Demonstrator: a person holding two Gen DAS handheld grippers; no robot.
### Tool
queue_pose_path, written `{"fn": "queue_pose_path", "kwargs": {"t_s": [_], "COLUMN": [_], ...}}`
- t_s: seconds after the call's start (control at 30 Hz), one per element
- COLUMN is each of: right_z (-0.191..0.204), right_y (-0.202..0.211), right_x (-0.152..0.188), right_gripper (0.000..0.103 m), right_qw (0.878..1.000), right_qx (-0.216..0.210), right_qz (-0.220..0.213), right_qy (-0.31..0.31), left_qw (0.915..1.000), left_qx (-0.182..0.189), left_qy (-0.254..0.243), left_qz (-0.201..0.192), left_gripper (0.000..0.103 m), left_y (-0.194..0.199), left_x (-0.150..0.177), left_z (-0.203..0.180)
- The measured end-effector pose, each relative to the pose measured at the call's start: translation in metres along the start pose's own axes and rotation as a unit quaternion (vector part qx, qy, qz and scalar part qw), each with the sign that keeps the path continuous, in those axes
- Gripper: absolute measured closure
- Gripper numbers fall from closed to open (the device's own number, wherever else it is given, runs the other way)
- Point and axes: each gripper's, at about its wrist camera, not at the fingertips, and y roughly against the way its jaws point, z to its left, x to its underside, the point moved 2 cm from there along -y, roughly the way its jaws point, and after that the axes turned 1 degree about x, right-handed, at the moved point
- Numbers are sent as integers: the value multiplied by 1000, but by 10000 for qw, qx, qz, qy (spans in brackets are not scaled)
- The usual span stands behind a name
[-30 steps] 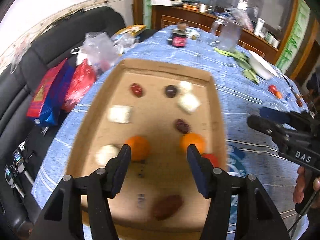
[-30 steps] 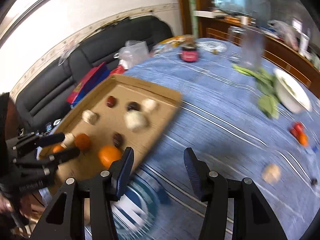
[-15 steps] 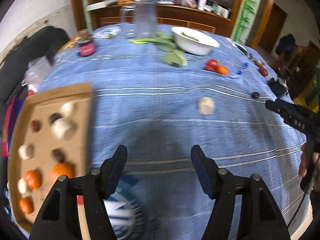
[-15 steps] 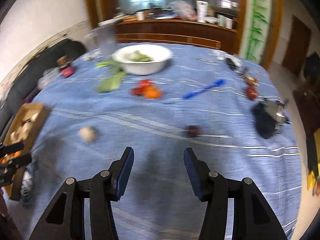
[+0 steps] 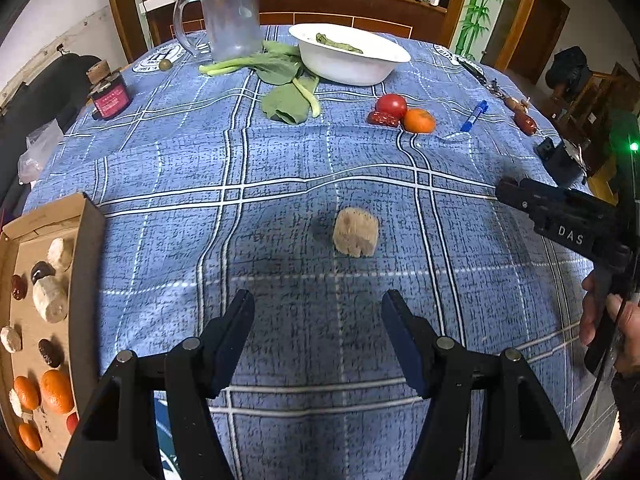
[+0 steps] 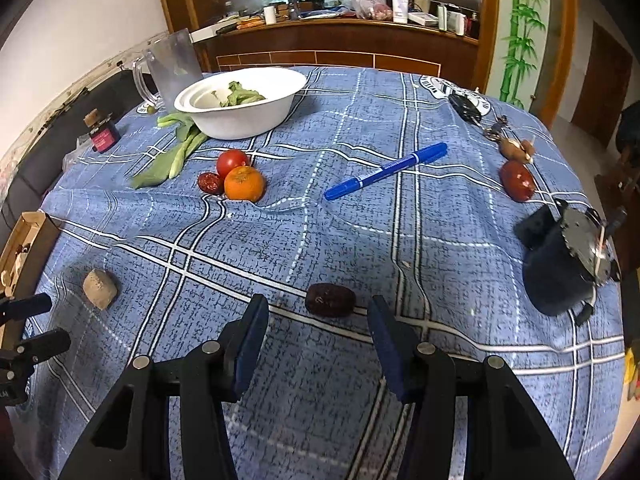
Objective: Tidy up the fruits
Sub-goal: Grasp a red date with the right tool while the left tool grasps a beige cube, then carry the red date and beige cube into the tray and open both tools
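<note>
My left gripper (image 5: 318,332) hovers open and empty over the blue checked cloth, with a beige chunk (image 5: 356,237) lying a little ahead of its tips. The cardboard tray (image 5: 90,240) at the left edge holds oranges, dark dates and pale chunks. My right gripper (image 6: 318,320) is closing. A dark brown date (image 6: 330,300) lies on the cloth between its fingertips, and neither pad touches it. A tomato (image 6: 232,162), an orange (image 6: 244,183) and a red date (image 6: 210,183) sit together further back. Another red fruit (image 6: 517,180) lies at the right.
A white bowl (image 6: 240,102) with greens, loose leafy stalks (image 5: 280,80), a clear jug (image 5: 230,14) and a small jar (image 5: 109,94) stand at the back. A blue pen (image 6: 386,171), keys (image 6: 466,108) and a black device (image 6: 560,264) lie on the right side.
Both grippers have swung right, away from the cardboard tray and across the table. The beige chunk now lies ahead of the left one, and the dark date sits at the right one's narrower tips.
</note>
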Motion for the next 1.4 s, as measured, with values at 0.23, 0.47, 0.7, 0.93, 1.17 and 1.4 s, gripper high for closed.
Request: {"fn": "queue_pose_path", "kwargs": {"t_s": [0.23,0.47,0.7,0.93,1.17,1.4], "right_z": [-3,-3,5,20,70,155], "right_y": [-8,-2,13,40,64,72], "right_x": [-1,2,6,14,16,10], "right_gripper": [74,74,74,74,74,74], "right_qw": [9999,9998,10000,9995,9974,9898], "right_qx": [100,-38,64,19,-221,-777], "right_qz": [65,64,-30,-174,-297,-376], "right_qy": [-47,-166,57,245,622,1131], "left_qw": [9993,9988,9964,9938,9917,9878], "left_qx": [200,285,674,938,898,632], "left_qy": [289,398,499,515,689,1086], "left_qz": [121,64,-109,-308,-605,-924], "left_gripper": [38,39,76,76,76,75], "left_y": [-12,-31,-28,11,65,116], "left_x": [-12,-30,-25,-2,32,66], "left_z": [-1,-12,-9,0,33,89]}}
